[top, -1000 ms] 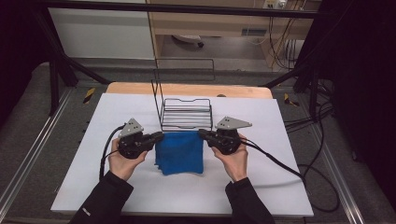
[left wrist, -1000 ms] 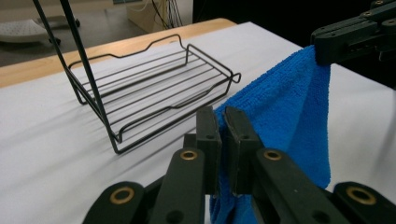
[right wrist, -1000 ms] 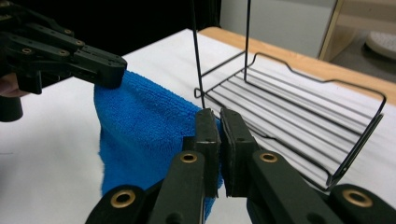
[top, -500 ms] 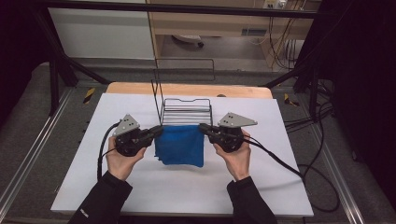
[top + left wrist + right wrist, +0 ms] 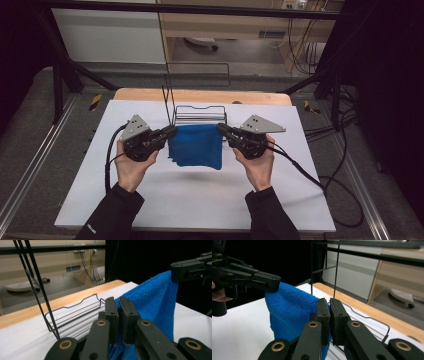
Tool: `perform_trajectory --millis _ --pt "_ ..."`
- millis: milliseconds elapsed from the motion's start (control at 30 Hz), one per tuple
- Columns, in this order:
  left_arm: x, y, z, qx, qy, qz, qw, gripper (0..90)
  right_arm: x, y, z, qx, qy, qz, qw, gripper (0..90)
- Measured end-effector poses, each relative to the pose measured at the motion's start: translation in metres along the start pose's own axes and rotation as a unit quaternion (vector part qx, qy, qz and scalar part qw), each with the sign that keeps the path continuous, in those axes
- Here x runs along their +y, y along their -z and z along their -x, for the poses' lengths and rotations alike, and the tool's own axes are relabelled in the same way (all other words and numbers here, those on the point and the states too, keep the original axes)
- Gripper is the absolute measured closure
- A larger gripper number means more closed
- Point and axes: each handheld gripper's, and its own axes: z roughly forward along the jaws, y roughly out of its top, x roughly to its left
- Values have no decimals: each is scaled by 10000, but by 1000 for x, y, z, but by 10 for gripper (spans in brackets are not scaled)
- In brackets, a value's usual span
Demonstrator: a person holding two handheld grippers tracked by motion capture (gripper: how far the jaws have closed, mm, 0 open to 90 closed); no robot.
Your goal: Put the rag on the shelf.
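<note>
Blue cloth (image 5: 196,145) hangs just in front of the wire rack (image 5: 199,114), clear of the counter (image 5: 200,200), its top corners pinched tight in the left claw (image 5: 171,131) and right claw (image 5: 220,128). Likely a carry toward the rack; next, keep both corners level.

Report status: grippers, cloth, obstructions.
Left gripper and right gripper both shut on blue cloth, top corners. Cloth hangs between them above table. Wire rack just behind it.

One blue cloth (image 5: 196,146), one wire rack (image 5: 199,113), perhaps partly hidden, and two grippers.
</note>
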Motion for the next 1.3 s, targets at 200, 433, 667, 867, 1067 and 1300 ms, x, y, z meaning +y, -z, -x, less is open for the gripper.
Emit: perform_trajectory --millis 200,433,667,867,1067,1300 --pt "8 1 1 20 -6 268 9996 849 9 4 0 -116 57 258 9996 871" --pt "20 4 1 34 -21 548 9985 850 19 8 0 -165 56 539 9984 871" --pt "33 5 -1 83 -54 773 9970 850 31 9 -1 -230 116 721 9971 871" --pt "47 5 -2 129 -83 947 9954 851 45 10 1 -328 205 869 9955 872" --pt "62 5 -2 153 -114 1151 9932 851 59 12 3 -406 269 1038 9934 872" --pt "77 6 -6 197 -135 1327 9909 851 76 11 4 -487 364 1190 9910 872"
